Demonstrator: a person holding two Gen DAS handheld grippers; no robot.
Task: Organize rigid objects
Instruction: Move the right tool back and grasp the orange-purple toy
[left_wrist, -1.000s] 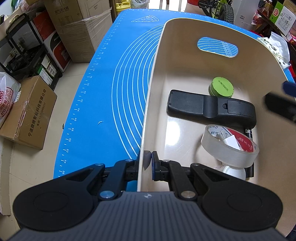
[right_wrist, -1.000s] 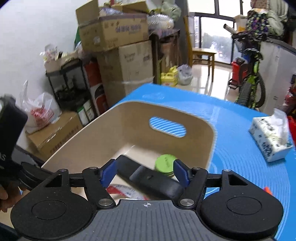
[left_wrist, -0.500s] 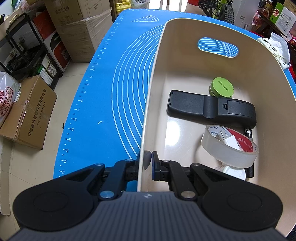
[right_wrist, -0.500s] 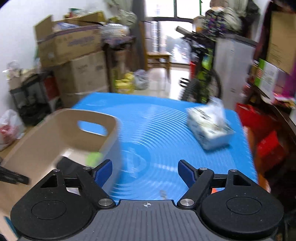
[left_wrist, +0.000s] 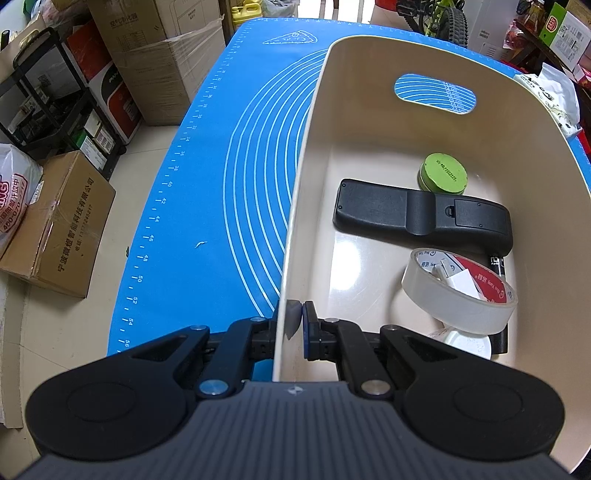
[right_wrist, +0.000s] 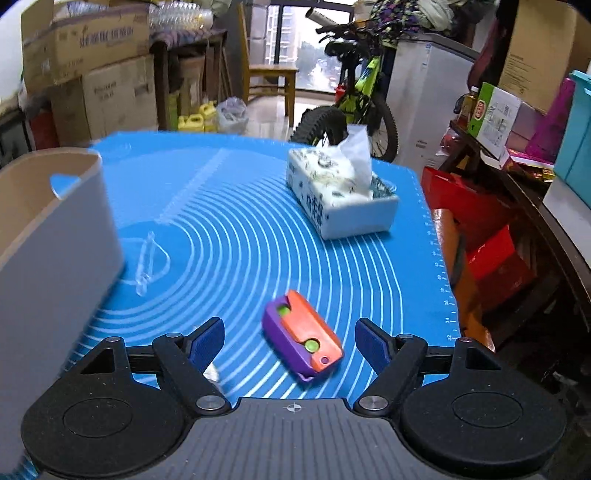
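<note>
Jaws of the right gripper (right_wrist: 290, 341) stand wide apart with nothing between the pads, hanging over the blue mat (right_wrist: 236, 236) just short of an orange-and-purple toy (right_wrist: 302, 339) with green buttons. That toy lies flat on the mat at a slant, between the two blue fingertips as the camera sees it. To take it well, I'd say the gripper should come down and turn so the pads meet the toy's long sides, not its corners, then close square on the middle so it does not twist out. The lift then has to clear the wall of the beige bin (right_wrist: 55, 236) on the left.

Across the table, the left gripper (left_wrist: 293, 321) is clamped on that bin's (left_wrist: 295, 221) near rim, one pad outside and one inside, steadying it. Inside lie a roll of clear tape (left_wrist: 458, 291), a black handset (left_wrist: 421, 218) face down and, farther in, a green round tin (left_wrist: 443, 177). There is free floor along the bin's left side, a fair place for the toy.

Something white sits under the tape roll and a dark stick runs beside it; both are mostly covered and I cannot name them. A thin clear thing (right_wrist: 147, 264) on the mat beside the bin is too faint to identify. Beyond it stands a tissue box (right_wrist: 340, 195). The mat's near edge is hidden by the gripper body.
</note>
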